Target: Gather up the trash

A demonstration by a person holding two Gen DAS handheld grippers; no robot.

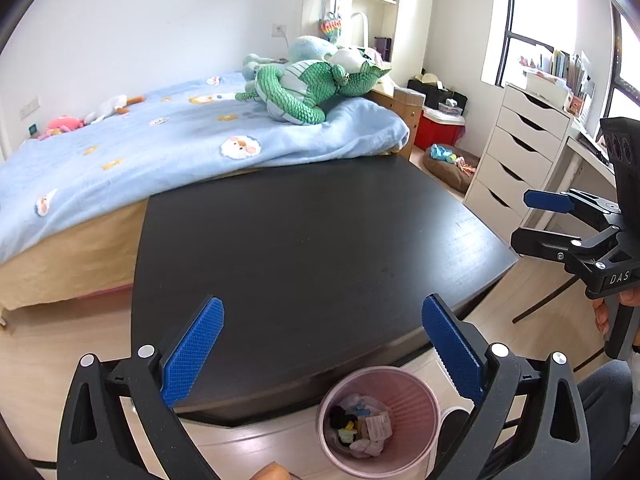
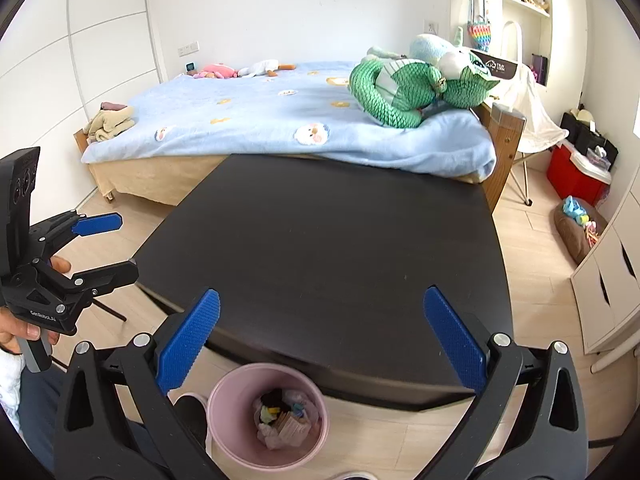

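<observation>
Left claw (image 1: 323, 354) spread wide, holding nothing, 2 blue pads (image 1: 192, 350) out over the near edge of the dark counter (image 1: 312, 240). Right claw (image 2: 322, 346) same: wide, nothing held, 2 blue pads (image 2: 188, 344) over the counter (image 2: 340, 240) near edge. Each view also catches the other claw from the side: right claw (image 1: 538, 220) at the right edge of the left wrist view, left claw (image 2: 108, 244) at the left edge of the right wrist view, both parted, both gripped by a hand (image 2: 24, 332).

1 pink bin (image 1: 416, 396) on the floor just beside the counter's near edge, below and between the pads in both views (image 2: 236, 392). Trash (image 1: 360, 428) sits inside it, crumpled paper and mixed scraps; pieces too jumbled to count (image 2: 284, 420). Counter top bare in both views.

Beyond the counter: 1 bed (image 1: 120, 148) with a light blue blanket, 1 green scaly plush (image 1: 308, 88) on its far end, 1 pink plush (image 1: 60, 124) and 1 white goose plush (image 1: 112, 106) near the wall.

Left wrist view only: white drawer unit (image 1: 516, 144), 5 drawers showing, and a window (image 1: 532, 4) behind it. Right wrist view only: folded towels (image 2: 110, 120) on the bed corner and 1 white folding chair (image 2: 532, 120) by the bed frame. 1 red cooler (image 2: 576, 176) and 1 brown floor cushion (image 2: 572, 232) show in both.
</observation>
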